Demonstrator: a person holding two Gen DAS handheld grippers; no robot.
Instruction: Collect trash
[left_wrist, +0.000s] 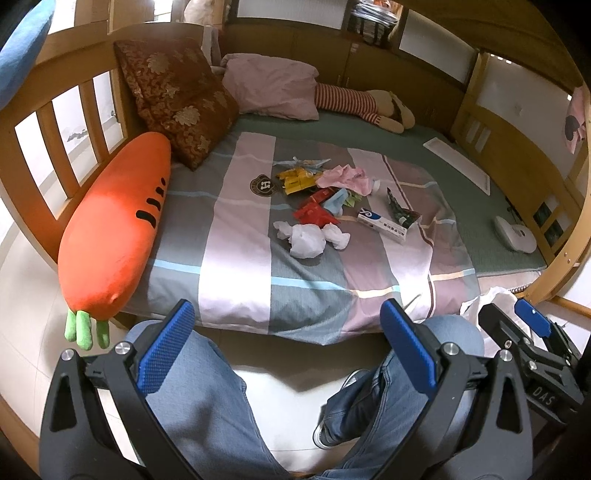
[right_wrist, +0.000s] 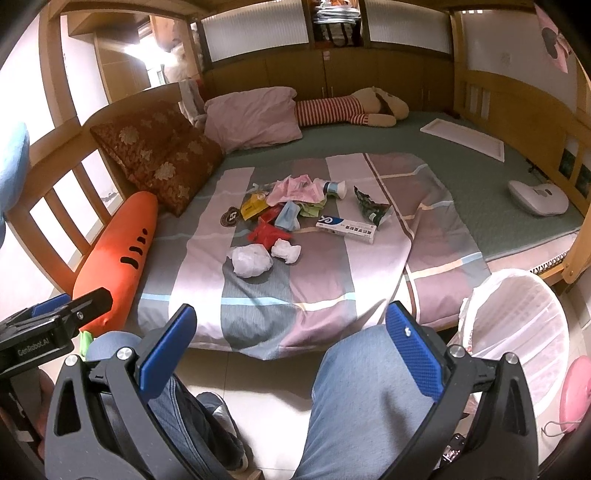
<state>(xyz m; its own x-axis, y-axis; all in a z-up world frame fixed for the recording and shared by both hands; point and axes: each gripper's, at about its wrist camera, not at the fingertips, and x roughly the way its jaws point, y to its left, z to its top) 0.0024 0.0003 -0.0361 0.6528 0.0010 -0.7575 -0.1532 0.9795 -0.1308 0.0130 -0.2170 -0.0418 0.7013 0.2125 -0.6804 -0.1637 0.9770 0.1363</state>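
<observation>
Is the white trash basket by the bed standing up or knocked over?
Standing up. The trash basket sits upright beside the bed, its lined mouth facing up. How full it is cannot be told.

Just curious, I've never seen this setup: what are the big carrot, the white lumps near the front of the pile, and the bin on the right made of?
Carrot: looks like soft plush fabric, matte orange, with stitched dark marks and green felt-like stalks.
White lumps: probably crumpled tissue or thin paper, judging by the creases.
Bin: likely white plastic, lined with a thin, see-through, crinkled bag.
</observation>
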